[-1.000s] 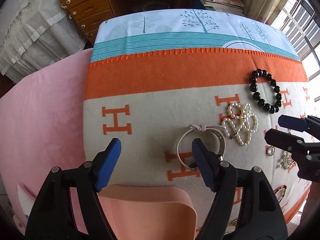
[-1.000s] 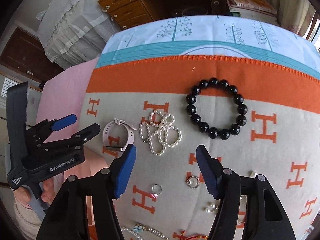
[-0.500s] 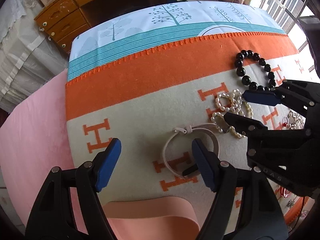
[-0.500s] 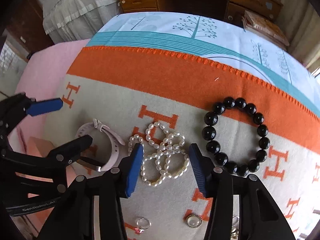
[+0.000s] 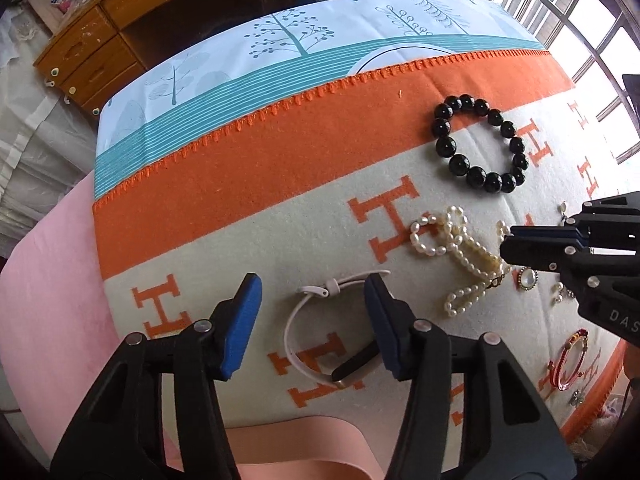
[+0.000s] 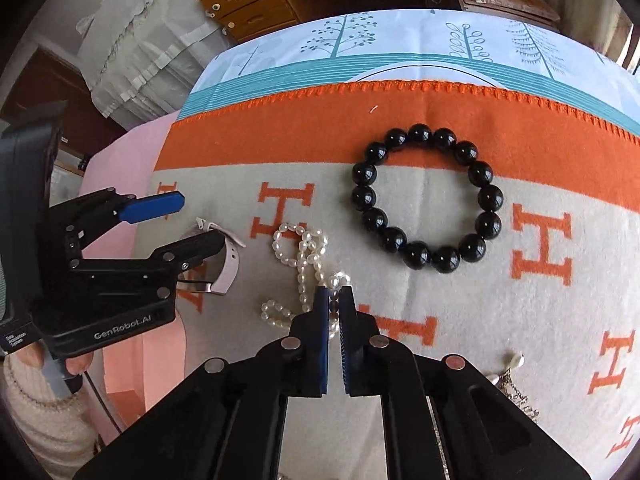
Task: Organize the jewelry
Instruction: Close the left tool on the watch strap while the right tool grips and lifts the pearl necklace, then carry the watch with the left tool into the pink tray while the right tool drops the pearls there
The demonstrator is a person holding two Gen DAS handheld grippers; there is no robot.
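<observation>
The right gripper (image 6: 333, 300) is clenched on the pearl strand (image 6: 306, 254), which lies on the orange-and-cream blanket (image 6: 440, 292) woven with "H" letters. The left gripper (image 5: 312, 312), marked "GenRobot.AI", has just been closing, its jaws parted astride the white watch (image 5: 310, 320). The black bead bracelet (image 6: 426, 198) lies just beyond.

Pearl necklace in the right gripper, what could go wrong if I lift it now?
The right gripper has just closed on only a few beads of the looped pearl necklace, so it may slip out. Its loops lie piled over each other and could tangle or snag as they rise. The left gripper, whose jaws have been closing, straddles the white watch beside the pearls, so the two grippers could bump.
</observation>
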